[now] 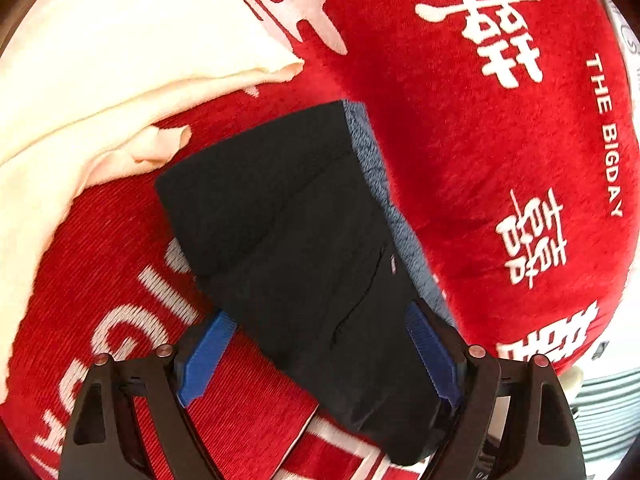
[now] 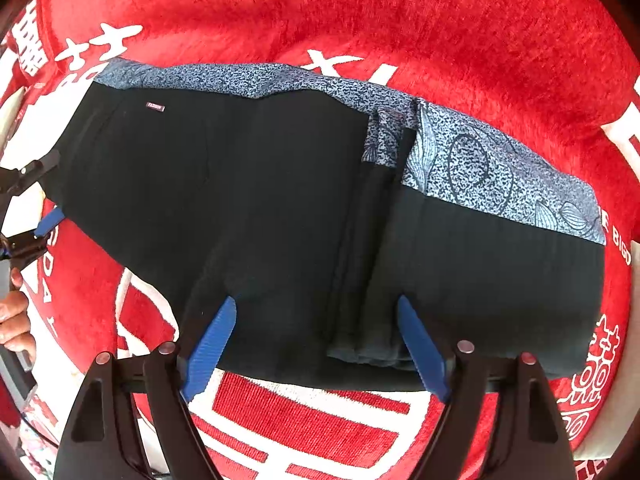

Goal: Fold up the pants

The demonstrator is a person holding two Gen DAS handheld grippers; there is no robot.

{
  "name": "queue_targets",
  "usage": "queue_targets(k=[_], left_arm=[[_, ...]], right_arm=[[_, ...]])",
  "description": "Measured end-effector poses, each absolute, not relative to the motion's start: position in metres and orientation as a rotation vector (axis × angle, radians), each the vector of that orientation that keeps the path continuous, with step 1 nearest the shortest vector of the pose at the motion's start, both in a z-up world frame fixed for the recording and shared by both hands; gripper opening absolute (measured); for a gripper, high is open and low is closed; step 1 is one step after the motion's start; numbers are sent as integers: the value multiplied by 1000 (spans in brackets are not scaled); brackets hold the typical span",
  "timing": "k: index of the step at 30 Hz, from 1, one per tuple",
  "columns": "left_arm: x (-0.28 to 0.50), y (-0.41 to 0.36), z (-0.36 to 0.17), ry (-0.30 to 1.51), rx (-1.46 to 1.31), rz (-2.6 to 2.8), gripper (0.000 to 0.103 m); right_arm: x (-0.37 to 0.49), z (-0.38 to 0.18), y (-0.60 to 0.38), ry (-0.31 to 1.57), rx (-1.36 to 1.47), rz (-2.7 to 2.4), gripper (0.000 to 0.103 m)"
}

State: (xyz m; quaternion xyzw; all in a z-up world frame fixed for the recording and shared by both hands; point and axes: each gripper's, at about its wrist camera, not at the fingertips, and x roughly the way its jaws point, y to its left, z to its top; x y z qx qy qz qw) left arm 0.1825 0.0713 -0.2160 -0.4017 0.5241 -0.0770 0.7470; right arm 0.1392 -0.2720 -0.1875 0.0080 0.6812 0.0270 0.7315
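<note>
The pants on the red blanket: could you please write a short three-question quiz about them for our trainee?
1. True or false: the pants lie spread on a red blanket with white characters.
2. What cloth runs along the black pants' far edge? A) blue patterned B) plain green C) yellow striped
3. Fill in: near the pants in the left wrist view lies a ____-coloured cloth.

Key: 1 true; 2 A; 3 cream.
</note>
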Motion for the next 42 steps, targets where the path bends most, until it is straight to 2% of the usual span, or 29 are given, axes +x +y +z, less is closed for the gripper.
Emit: queue_targets(k=[5,11,12,13,14,15,16,23,28,35,42], left_arm=[[200,61,-208,1104,-879,-196,86],[211,54,-218,1167,-838,-105,85],[212,49,-214,1183,-783,-65,75],[213,46,-212,1195,-735,-35,57],[214,43,-210,1208,-681,-8,45],[215,40,-208,1220,-622,5,35],[215,38,-206,1218,-597,6,33],[210,-14,-166,1122,-226,-26,30],[203,-47,-145,1053,-35,-87,30],[202,-69,-130,1012,50,-129,30],[200,-77,-121,989,72,-151,30]], right_arm=[[139,-187,-273,1498,23,58,85],[139,-187,-272,1499,19,57,85],[140,-185,-272,1503,17,58,85],[142,-183,-271,1506,16,60,85],[145,-179,-271,1508,19,63,85],[148,-174,-272,1506,33,67,85],[153,-167,-274,1501,58,77,85],[227,-122,-259,1500,196,252,85],[294,-111,-211,1559,230,414,90],[361,-123,-106,1715,63,558,97],[375,-167,-62,1887,-96,511,97]])
